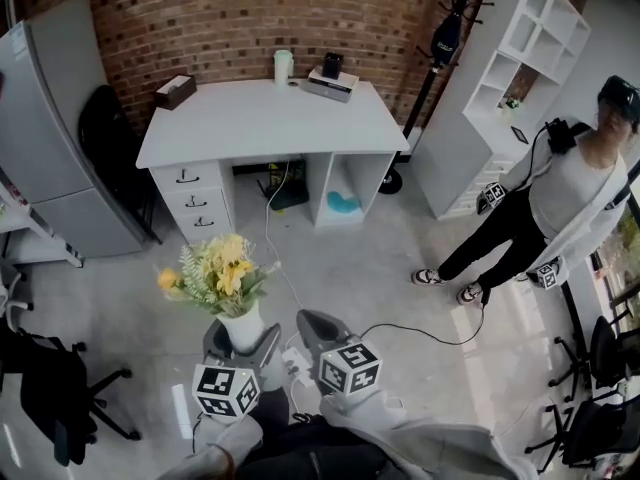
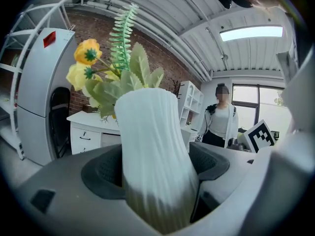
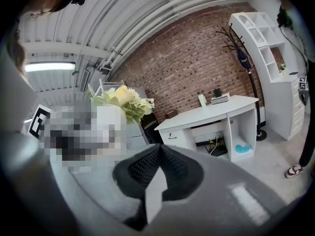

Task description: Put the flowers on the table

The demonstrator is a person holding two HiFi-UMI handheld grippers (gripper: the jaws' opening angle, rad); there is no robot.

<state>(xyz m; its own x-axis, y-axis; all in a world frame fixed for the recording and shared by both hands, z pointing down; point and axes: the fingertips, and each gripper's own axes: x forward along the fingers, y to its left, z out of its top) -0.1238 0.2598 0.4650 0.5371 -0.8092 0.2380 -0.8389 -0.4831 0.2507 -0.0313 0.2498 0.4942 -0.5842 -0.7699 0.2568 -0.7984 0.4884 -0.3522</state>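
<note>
Vase (image 2: 153, 146) of flowers (image 1: 215, 271) sat clamped in our left gripper (image 1: 241, 346), well short of table (image 1: 270, 118); right gripper (image 3: 158, 173) pinched closed on nothing. Risk we judged: vase tilting (single grip, top-heavy) if swung fast.

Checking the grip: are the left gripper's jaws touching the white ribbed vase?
Touching. The left gripper view shows the left gripper closed on the white ribbed vase, jaws against its sides.

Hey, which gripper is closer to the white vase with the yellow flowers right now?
Left. The left gripper is shut on the vase, with its jaws on either side of the body. The right gripper sits just to the vase's right, jaws together and empty.
</note>
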